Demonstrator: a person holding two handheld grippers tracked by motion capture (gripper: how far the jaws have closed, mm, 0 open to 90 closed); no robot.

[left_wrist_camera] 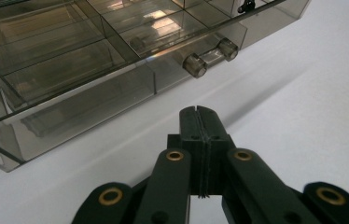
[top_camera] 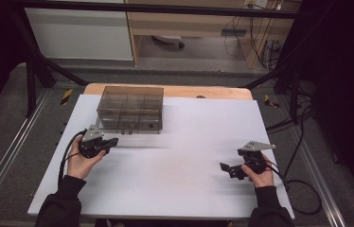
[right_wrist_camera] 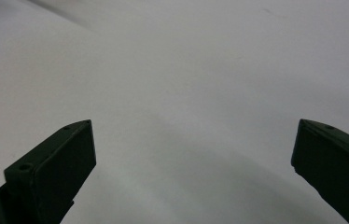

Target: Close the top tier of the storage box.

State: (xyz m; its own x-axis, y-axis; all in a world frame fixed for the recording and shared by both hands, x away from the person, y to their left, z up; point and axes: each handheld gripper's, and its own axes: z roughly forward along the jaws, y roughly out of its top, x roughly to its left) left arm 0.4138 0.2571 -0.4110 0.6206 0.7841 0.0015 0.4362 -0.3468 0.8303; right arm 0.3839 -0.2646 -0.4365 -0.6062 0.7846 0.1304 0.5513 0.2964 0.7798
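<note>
A see-through plastic box point(top_camera: 130, 109) with little rooms inside sits on the white table point(top_camera: 175, 165), up at about 11 o'clock from the middle of the table. A handle point(left_wrist_camera: 211, 57) made of two round knobs and a clear bar sticks out of its front wall.

The left gripper point(top_camera: 112, 142) is just beside the box, at its 7 o'clock corner, and points toward it. In the left gripper view its two black jaws are pressed flat together with nothing between them. The handle is near the tips at 12 o'clock, but not touching.

The right gripper point(top_camera: 223, 166) is well apart from the box, at about 4 o'clock on the table. Its jaws stand wide apart and hold nothing, with bare table under them.
</note>
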